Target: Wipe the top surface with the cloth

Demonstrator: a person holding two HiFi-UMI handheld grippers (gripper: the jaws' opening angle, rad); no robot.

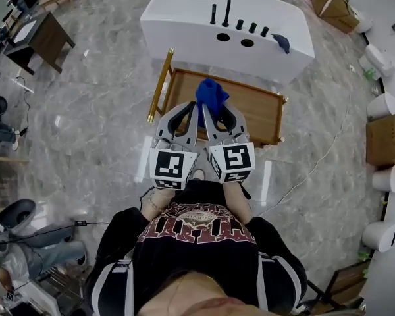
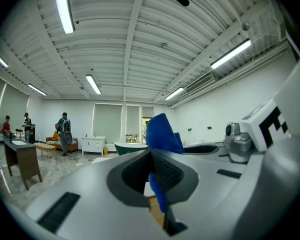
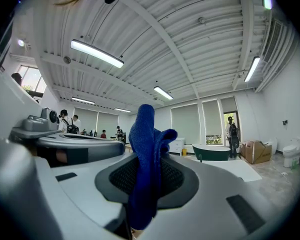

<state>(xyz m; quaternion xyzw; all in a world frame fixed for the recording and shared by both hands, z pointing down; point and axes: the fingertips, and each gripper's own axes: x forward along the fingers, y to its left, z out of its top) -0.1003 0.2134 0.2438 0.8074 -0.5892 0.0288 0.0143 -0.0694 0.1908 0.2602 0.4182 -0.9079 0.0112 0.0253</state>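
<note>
A blue cloth [image 1: 212, 95] hangs bunched between both grippers, held in the air in front of the person's chest and over the near edge of a low wooden table [image 1: 258, 108] with gold legs. My left gripper [image 1: 197, 112] and right gripper [image 1: 208, 112] sit side by side, tips almost touching, each shut on the cloth. In the left gripper view the cloth [image 2: 163, 132] sticks up from the left gripper [image 2: 151, 158]. In the right gripper view the cloth [image 3: 147, 149] stands pinched in the right gripper [image 3: 146, 178]. Both point upward toward the ceiling.
A white bathtub-like unit [image 1: 181, 24] with black taps [image 1: 227, 6] stands behind the table, with a small dark cloth [image 1: 281, 42] on it. Cardboard boxes [image 1: 384, 140] and white toilets [image 1: 379, 234] line the right. A dark side table [image 1: 43, 37] stands far left. Cables cross the floor.
</note>
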